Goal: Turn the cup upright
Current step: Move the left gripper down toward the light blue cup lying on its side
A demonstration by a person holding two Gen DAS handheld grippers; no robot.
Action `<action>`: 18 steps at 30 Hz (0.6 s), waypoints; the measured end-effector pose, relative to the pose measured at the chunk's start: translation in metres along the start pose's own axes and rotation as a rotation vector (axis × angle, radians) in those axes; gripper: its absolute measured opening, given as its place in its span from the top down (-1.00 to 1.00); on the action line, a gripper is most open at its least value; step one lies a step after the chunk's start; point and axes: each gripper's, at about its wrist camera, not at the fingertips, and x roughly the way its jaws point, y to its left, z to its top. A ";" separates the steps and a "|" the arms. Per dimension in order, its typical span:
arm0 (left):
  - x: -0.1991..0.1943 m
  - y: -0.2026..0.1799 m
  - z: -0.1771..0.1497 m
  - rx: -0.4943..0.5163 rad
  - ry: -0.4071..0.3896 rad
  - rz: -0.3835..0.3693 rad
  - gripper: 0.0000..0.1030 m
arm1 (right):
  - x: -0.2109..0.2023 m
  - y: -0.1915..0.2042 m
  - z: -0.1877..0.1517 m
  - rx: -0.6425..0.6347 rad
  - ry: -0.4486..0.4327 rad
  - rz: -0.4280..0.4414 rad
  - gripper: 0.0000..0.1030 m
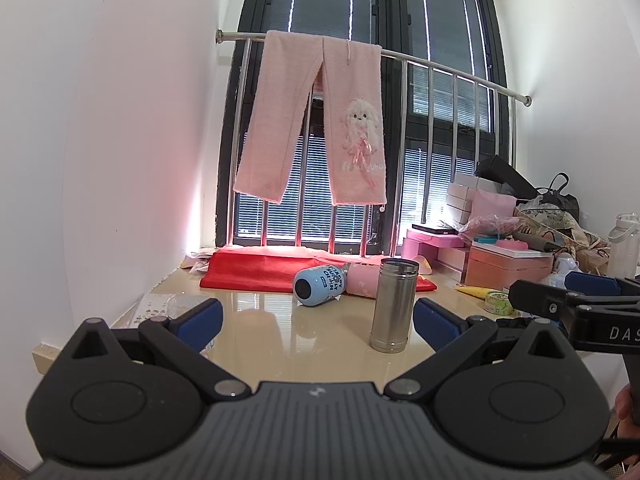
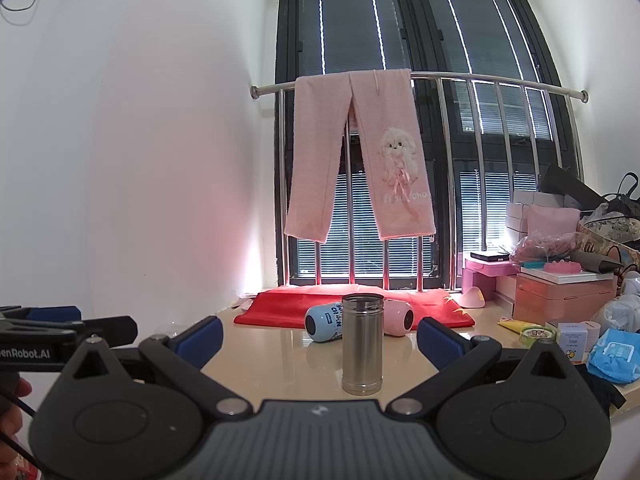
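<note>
On the surface [image 2: 280, 364], steel cup [image 2: 362, 344] stands; blue cup [image 2: 324, 322] lies at 11 o'clock behind. Both my claws (right claw [image 2: 320, 340], left claw [image 1: 318, 322]) gape empty; reaching past risks toppling steel.

Both wrist cams low over table [image 1: 260, 332], facing window, near steel cup [image 1: 393, 305], left cam sits further left.

We see a plain silver steel cup [image 2: 362, 345], a light blue bottle [image 2: 325, 318] with dark lettering, a pink bottle [image 2: 398, 318], a red cloth [image 2: 288, 309] and pink trousers [image 2: 360, 152].
</note>
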 end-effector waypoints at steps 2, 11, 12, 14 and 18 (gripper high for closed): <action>0.003 0.000 0.001 0.003 0.008 -0.001 -1.00 | 0.000 0.000 -0.001 0.000 0.009 0.008 -1.00; 0.064 0.001 0.014 0.066 0.134 -0.027 -1.00 | 0.061 -0.015 -0.008 0.006 0.071 0.028 -1.00; 0.074 0.002 0.018 0.074 0.149 -0.024 -1.00 | 0.067 -0.017 -0.007 0.008 0.076 0.028 -1.00; 0.094 0.004 0.025 0.095 0.182 -0.021 -1.00 | 0.083 -0.023 -0.005 0.007 0.088 0.030 -1.00; 0.142 0.008 0.043 0.144 0.264 -0.014 -1.00 | 0.119 -0.036 0.001 0.008 0.112 0.031 -1.00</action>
